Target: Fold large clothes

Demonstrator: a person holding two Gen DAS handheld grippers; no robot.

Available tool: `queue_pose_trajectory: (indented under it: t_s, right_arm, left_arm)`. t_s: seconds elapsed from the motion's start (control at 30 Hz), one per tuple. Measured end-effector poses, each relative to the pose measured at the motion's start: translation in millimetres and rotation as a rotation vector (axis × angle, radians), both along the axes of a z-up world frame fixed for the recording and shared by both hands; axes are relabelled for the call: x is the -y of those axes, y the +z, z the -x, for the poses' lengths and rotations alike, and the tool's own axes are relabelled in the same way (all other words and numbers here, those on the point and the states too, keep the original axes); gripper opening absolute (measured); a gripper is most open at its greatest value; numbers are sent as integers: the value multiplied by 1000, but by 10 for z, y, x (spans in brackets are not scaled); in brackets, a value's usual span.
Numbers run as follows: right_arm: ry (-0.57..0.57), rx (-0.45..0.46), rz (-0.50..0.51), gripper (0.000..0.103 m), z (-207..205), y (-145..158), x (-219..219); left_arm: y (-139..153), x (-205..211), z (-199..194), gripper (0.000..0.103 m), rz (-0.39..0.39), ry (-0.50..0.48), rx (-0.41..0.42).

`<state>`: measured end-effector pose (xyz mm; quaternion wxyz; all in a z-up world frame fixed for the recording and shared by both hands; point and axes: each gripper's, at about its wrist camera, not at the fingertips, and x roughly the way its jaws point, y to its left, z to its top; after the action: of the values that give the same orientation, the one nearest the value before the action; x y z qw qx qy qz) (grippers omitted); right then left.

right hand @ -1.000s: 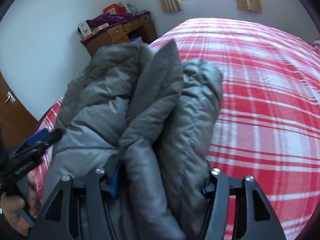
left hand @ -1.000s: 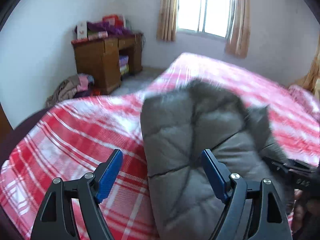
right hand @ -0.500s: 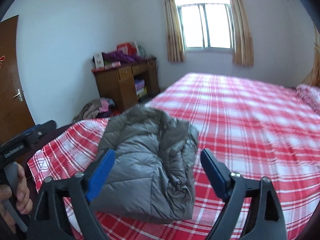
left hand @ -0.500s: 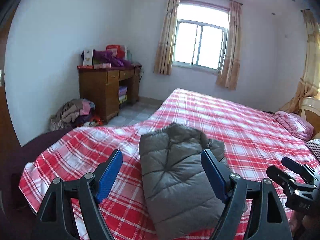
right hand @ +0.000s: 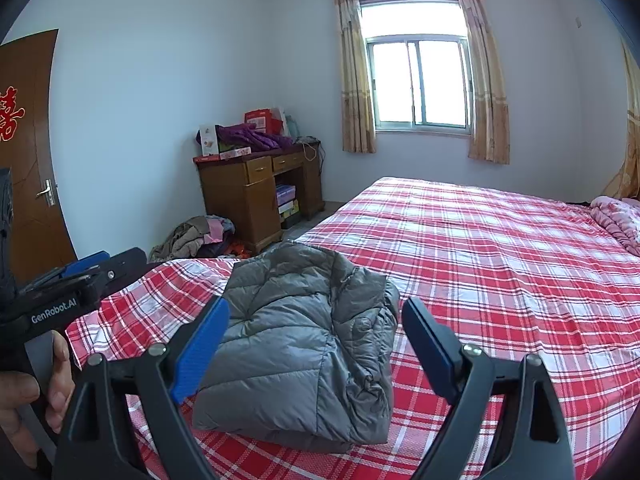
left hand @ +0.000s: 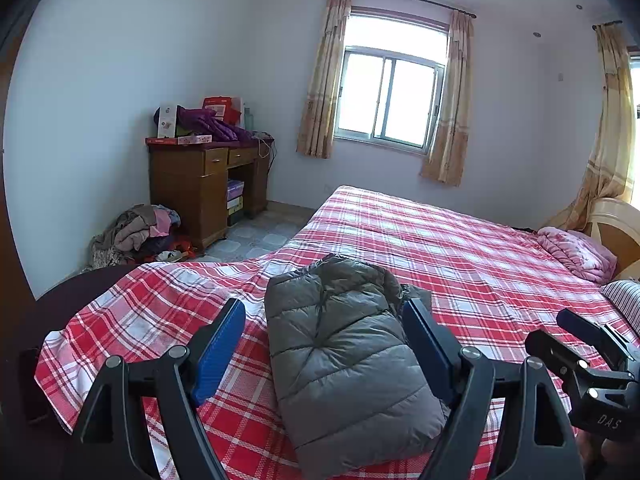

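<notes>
Bright window (left hand: 390, 104) daylight, sharp (fisheye-curved edges)

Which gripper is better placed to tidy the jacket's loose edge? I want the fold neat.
Probably the right gripper: the grey jacket's rumpled open edge lies on its side, while the left gripper faces the smooth folded side. Both are open and clear of it.

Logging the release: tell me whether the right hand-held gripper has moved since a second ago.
Yes. The right hand-held gripper has pulled up and back from the folded grey puffer jacket; the red plaid bed and window now show beyond it, jaws open.
</notes>
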<state>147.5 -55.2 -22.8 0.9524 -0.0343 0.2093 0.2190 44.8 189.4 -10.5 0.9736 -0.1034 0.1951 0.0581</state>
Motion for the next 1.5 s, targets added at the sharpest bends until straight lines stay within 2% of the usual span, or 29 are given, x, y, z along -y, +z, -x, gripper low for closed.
queue_pose_trajectory:
  t_s: [1.5]
  right_arm:
    - [20, -33, -13, 91, 77, -97, -43]
  left_arm:
    - [-72, -37, -20, 81, 1, 0, -15]
